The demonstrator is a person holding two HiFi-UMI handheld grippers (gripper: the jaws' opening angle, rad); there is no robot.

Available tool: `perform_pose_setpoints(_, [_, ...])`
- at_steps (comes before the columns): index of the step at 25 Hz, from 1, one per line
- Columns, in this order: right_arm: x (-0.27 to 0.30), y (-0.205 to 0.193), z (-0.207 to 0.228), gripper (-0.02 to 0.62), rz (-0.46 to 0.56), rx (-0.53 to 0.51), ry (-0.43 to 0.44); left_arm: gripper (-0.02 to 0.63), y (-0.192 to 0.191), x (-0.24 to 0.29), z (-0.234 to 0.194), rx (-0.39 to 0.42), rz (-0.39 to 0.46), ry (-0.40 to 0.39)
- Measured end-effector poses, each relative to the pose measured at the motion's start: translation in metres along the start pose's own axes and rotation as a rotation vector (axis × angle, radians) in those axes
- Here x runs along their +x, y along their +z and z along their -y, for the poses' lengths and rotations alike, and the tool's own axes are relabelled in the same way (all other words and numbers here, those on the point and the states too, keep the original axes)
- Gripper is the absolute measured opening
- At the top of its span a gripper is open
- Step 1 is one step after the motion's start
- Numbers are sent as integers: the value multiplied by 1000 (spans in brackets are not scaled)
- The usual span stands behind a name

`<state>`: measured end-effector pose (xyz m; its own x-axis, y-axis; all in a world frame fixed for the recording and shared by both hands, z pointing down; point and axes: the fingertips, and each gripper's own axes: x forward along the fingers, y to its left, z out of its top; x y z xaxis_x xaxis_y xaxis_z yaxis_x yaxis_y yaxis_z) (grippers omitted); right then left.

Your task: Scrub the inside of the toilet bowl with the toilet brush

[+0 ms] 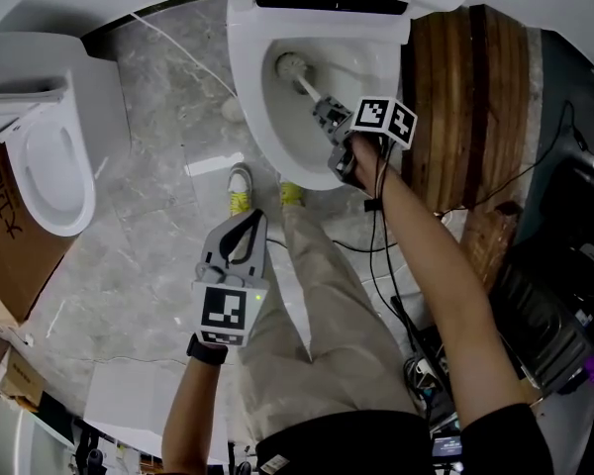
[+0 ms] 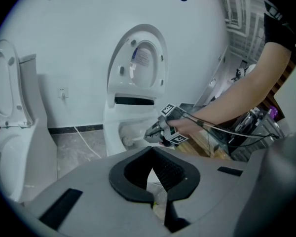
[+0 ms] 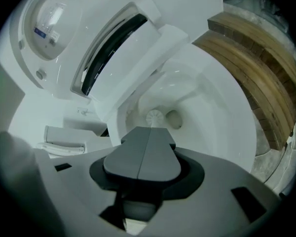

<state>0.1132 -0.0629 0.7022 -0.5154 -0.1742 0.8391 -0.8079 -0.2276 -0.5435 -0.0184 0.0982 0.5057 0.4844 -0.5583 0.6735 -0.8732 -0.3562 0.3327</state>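
**Right tongs (image 1: 327,112) clamped on the brush, head low in the bowl**

The right tongs (image 3: 149,130) have their 2 jaws pressed together on the thin pale handle of the white toilet brush (image 1: 295,67). The handle itself is hidden under the jaws in the right gripper view, but the head view shows it coming straight out of them. The round bristle head (image 3: 155,117) lies directly ahead of the jaw tips, down in the white ceramic toilet bowl (image 1: 267,139), just beside the dark drain opening (image 3: 173,118). The long axis of the brush therefore continues the line of the tongs and slopes down and away from the person, towards the back wall of the bowl (image 3: 222,117).

The left tongs (image 1: 246,224) are closed tip to tip with nothing between them (image 2: 150,150). They hang over the grey marbled floor (image 1: 148,186), well apart from the bowl, so the right hand is the nearer 1 and does the work alone.

In my judgement the scrubbing is under way. The next stroke asks for a sweep of the head around the inner wall, with the handle kept clear of the rim.

A second white toilet (image 1: 49,156) stands apart on the left.
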Motion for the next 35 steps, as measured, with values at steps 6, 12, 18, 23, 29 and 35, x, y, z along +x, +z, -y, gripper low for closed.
perform_pose_setpoints(6, [-14,24,11,166,119,-51,-52,18,7,9,7,-2,0,-15])
perform_pose_setpoints(12, [-38,49,28,164,198,-81,-113,18,21,24,21,39,-10,-52])
perform_pose_setpoints(18, [-60,70,49,163,253,-202,-250,17,31,38,26,68,-14,-69])
perform_pose_setpoints(23, [-79,66,54,161,176,-758,-451,18,29,40,36,92,-43,-101])
perform_pose_setpoints(29, [-82,41,45,161,26,-1285,-547,18,32,41,42,109,-44,-119])
perform_pose_setpoints(35, [-87,7,71,160,-159,-1531,-563,18,33,45,47,121,-50,-125])
